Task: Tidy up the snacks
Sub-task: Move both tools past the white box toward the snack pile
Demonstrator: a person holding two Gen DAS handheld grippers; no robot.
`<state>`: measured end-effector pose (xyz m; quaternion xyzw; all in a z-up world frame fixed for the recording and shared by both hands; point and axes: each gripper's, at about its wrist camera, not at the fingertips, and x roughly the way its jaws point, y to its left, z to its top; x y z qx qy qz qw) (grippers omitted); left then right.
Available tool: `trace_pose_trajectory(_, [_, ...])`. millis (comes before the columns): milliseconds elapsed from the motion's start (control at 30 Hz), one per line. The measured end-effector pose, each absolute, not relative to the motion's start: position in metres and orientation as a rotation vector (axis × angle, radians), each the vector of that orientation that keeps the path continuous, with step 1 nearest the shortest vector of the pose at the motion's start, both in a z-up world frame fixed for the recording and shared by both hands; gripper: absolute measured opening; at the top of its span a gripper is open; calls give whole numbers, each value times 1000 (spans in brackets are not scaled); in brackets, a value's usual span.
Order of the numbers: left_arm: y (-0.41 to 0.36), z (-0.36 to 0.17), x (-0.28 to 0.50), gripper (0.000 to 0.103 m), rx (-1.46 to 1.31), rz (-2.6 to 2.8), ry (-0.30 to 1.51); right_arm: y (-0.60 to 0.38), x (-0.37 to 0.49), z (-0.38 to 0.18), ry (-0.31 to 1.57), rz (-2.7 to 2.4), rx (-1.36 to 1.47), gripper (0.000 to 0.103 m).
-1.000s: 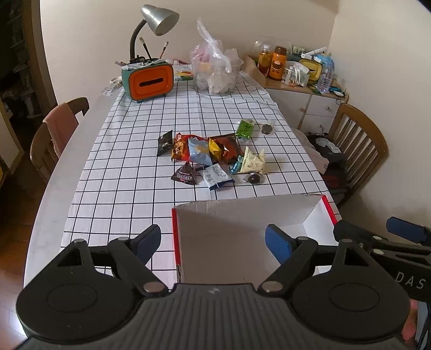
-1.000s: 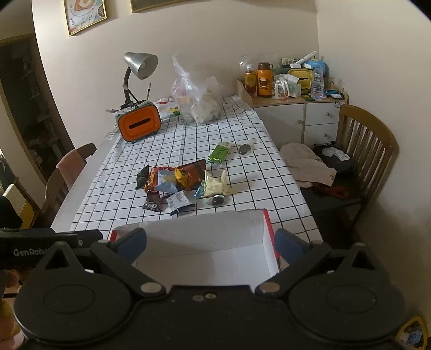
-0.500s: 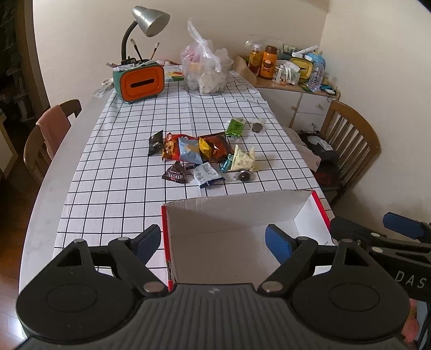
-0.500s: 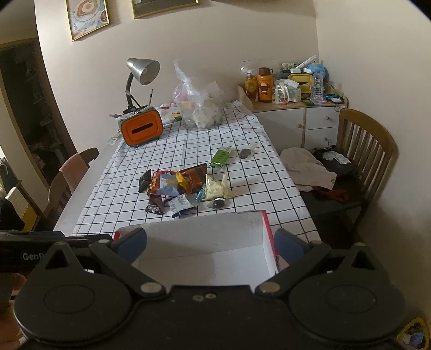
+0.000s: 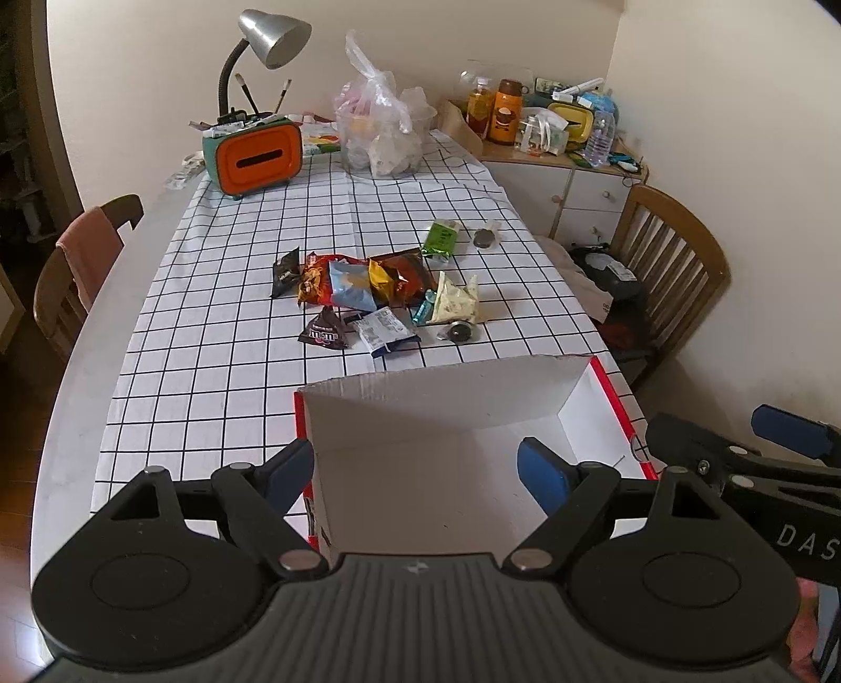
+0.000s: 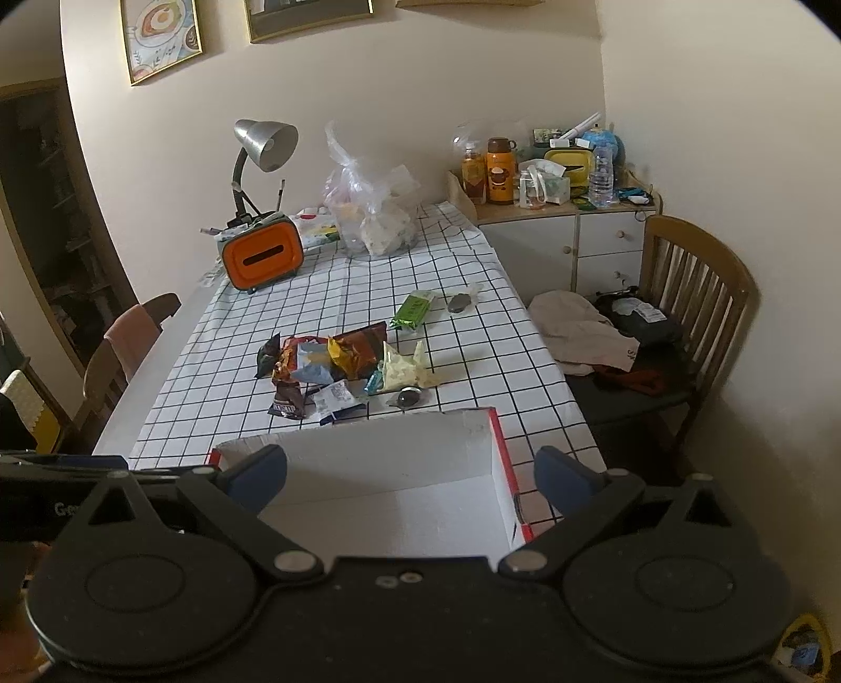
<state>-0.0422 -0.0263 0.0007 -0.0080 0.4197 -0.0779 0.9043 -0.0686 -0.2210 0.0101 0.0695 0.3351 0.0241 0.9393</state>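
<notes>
A pile of small snack packets lies mid-table on the checked cloth; it also shows in the right wrist view. A green packet and a dark round sweet lie just beyond it. An open white box with red sides stands at the near edge, empty; it shows in the right wrist view too. My left gripper is open above the box. My right gripper is open above the box, and its arm shows at the right of the left wrist view.
An orange and green tissue box with a desk lamp and a clear plastic bag stand at the table's far end. Wooden chairs stand left and right. A cluttered cabinet stands at the back right.
Both grippers have drawn back and risen slightly, so the table looks a little farther. Both stay open. The snacks and box have not moved.
</notes>
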Motion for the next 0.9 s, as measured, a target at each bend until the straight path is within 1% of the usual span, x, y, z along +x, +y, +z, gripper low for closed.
trace_pose_trajectory(633, [-33, 5, -47, 85, -9, -164, 850, -225, -73, 16, 664, 56, 125, 101])
trace_pose_trajectory(900, [-28, 5, -34, 85, -26, -119, 843, -224, -54, 17, 689, 125, 105, 101])
